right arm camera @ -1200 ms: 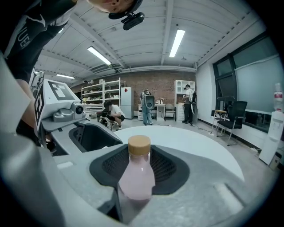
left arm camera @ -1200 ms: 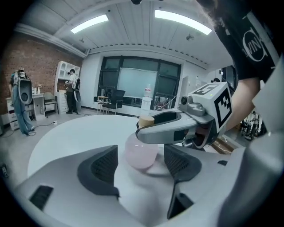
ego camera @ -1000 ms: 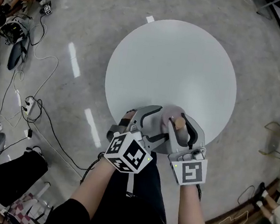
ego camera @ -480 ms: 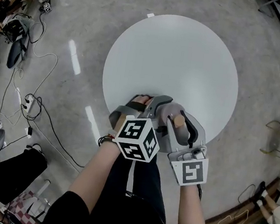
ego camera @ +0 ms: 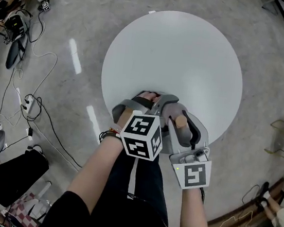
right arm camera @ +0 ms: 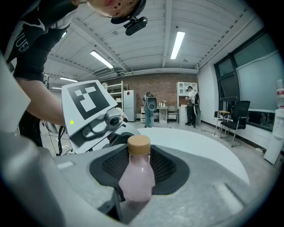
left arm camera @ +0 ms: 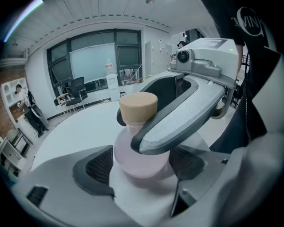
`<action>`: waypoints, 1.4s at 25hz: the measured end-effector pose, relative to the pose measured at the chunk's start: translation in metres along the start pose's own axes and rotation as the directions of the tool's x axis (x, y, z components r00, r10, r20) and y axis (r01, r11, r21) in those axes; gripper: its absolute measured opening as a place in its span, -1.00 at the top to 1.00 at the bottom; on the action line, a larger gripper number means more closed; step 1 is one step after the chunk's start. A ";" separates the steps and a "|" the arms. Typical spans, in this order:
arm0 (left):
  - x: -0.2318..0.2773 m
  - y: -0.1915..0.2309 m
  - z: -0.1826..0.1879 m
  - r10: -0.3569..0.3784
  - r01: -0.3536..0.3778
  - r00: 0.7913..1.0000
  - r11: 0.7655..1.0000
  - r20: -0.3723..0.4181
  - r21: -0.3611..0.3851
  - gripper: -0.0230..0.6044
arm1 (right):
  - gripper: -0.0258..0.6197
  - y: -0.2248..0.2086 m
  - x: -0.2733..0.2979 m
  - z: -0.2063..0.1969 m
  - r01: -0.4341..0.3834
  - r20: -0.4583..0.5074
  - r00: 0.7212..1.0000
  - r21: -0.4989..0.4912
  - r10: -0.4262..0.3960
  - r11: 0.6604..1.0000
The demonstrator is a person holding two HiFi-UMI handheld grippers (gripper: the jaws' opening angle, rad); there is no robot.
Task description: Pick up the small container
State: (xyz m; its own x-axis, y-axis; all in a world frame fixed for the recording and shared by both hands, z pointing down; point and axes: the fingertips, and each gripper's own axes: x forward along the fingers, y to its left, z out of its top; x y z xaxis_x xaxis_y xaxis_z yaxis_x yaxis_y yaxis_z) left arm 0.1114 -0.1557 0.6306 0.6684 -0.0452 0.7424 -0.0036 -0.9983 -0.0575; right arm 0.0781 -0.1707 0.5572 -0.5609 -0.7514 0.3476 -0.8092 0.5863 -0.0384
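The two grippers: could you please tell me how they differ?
The right gripper is clamped on the pink bottle; the left gripper has just been opening, jaws apart around the bottle's base. The left cube shows two marker faces, the right cube one. Both surround the same bottle.

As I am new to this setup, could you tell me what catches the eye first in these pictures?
A small pink plastic bottle with a tan cap stands out, clamped in the right gripper over the near edge of the round white table. The left gripper meets it from the side; its fingers have just been opening wide, with the bottle's body between them.
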 end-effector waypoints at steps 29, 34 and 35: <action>0.005 0.001 0.003 -0.003 -0.002 0.994 0.999 0.112 0.038 -0.22 | 0.46 0.000 0.001 -0.001 -0.016 0.021 1.000 -0.004 0.016 1.000; 0.004 0.002 0.000 0.006 -0.009 0.995 1.000 0.097 0.028 -0.22 | 0.47 0.002 0.004 0.001 -0.015 0.021 1.000 -0.013 0.015 1.000; 0.004 0.002 0.000 0.007 -0.009 0.996 1.000 0.091 0.028 -0.22 | 0.47 0.002 0.004 0.001 -0.013 0.017 1.000 -0.015 0.014 1.000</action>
State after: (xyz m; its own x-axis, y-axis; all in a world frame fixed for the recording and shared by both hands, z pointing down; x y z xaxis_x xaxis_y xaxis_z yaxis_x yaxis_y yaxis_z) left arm 0.1140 -0.1580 0.6331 0.7335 -0.0483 0.6780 0.0110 -0.9965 -0.0830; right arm 0.0738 -0.1726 0.5580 -0.5747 -0.7484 0.3310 -0.7990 0.6007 -0.0290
